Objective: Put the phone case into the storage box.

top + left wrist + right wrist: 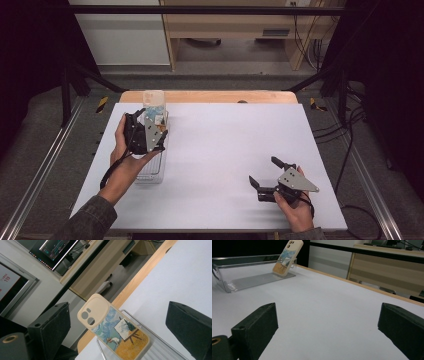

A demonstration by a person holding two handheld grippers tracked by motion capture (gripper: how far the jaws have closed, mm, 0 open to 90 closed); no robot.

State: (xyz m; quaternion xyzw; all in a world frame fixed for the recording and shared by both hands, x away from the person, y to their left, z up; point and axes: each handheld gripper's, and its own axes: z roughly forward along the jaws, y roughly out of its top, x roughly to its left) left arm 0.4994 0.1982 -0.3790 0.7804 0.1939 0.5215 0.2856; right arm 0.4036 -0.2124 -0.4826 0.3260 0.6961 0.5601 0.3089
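The right gripper [264, 176] sits low near the front right of the white table [230, 150]. A hand [295, 207] holds it. Its two black jaws are spread wide apart and nothing is between them. They point to the left, across the bare table top.

Farther back on the left side, the other hand [125, 155] holds the left gripper [150, 131] up over a clear plastic tray [152, 170]. In the left gripper view its jaws are spread wide too, and they hold nothing. The phone case [112, 327] shows in the gap between them, but it is farther off and the jaws do not touch it.

The phone case stands in the far end of the tray, leaning back against the tray's end wall. It is cream, with a painted picture of blue sky, a yellow field and a painter at an easel.

Behind the table are a wooden desk [235, 25] and a dark floor [225, 75].
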